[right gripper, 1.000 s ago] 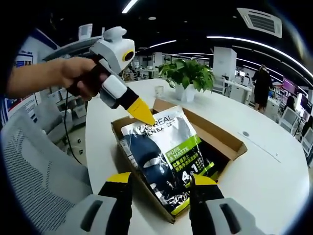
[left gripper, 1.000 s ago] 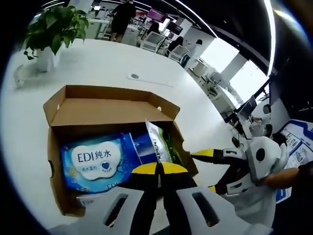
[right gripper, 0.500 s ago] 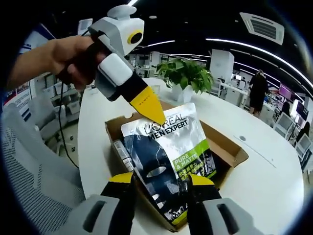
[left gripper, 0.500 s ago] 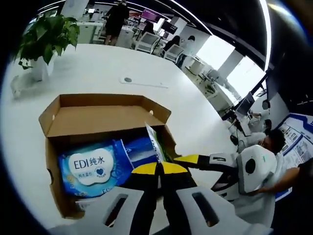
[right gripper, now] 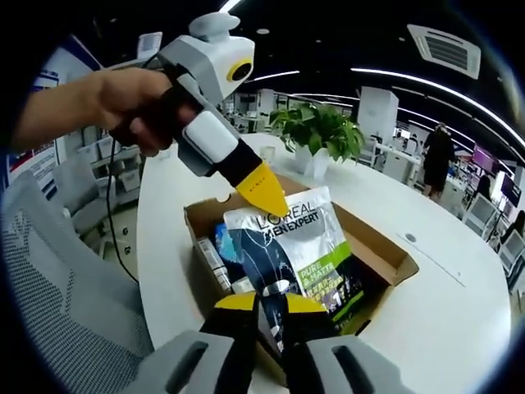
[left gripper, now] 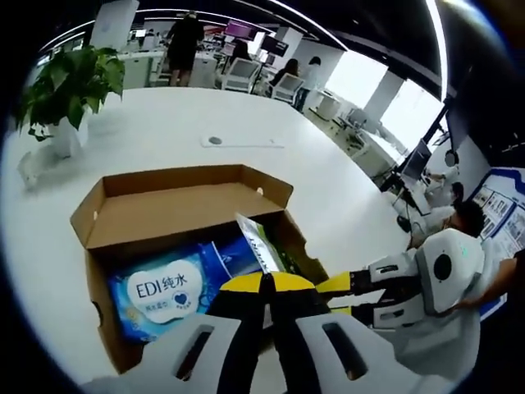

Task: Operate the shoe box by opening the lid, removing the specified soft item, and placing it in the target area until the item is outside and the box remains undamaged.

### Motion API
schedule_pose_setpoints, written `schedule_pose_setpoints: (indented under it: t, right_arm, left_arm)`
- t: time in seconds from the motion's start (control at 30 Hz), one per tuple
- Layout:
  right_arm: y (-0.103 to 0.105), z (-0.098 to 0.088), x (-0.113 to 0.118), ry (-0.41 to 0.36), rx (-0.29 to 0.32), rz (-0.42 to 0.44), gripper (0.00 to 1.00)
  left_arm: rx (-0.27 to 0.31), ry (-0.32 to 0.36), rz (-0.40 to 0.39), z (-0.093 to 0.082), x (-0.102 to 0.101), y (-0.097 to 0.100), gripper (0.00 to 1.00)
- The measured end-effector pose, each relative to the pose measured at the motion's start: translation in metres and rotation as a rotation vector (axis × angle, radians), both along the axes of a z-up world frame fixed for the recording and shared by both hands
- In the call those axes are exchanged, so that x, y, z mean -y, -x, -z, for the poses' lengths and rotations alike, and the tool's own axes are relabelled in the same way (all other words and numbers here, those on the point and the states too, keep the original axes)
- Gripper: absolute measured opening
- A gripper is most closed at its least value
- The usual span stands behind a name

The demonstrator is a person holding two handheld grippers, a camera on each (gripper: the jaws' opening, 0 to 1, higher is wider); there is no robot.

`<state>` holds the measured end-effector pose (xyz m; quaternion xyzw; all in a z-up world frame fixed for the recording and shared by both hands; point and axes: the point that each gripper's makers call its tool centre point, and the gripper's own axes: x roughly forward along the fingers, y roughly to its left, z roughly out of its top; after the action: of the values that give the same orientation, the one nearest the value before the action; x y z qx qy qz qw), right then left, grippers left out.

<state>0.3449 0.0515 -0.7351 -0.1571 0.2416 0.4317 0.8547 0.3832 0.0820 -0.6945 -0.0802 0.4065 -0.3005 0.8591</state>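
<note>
The L'Oréal Men Expert sachet stands half out of the open shoe box, pinched at both ends — the left tool, coming in from 11 o'clock in the right gripper view, has its yellow tips closed on the top edge, and the right tool is clamped on the lower edge. In the left gripper view the left tool has its jaws pressed together on the sachet's thin edge, with the right tool just beside it at 3 o'clock.

The box sits on a round white surface — a potted plant stands well apart at 10 o'clock. Around it, an open office with desks and ceiling light strips.

The sachet is glossy silver and dark, with a green band reading PURE & MATTE. Beside it in the box lies a blue EDI wipes pack.
</note>
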Motion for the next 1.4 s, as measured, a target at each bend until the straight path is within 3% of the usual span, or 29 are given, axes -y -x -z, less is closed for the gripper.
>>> schedule_pose_setpoints:
  t: [0.57,1.03,1.4]
  right_arm:
    - [0.005,-0.015,-0.001,-0.049,-0.041,-0.002,0.0]
    - [0.011,-0.045,-0.008,-0.076,-0.001,-0.023,0.0]
    - [0.011,-0.061,0.002,-0.073,0.029,-0.02,0.0]
  left_arm:
    - [0.057,-0.003,0.036,-0.012,0.0,0.003,0.0]
    - [0.103,0.023,0.025,-0.036,-0.012,0.008,0.0]
    - [0.13,0.048,0.031,-0.048,-0.001,0.006,0.0]
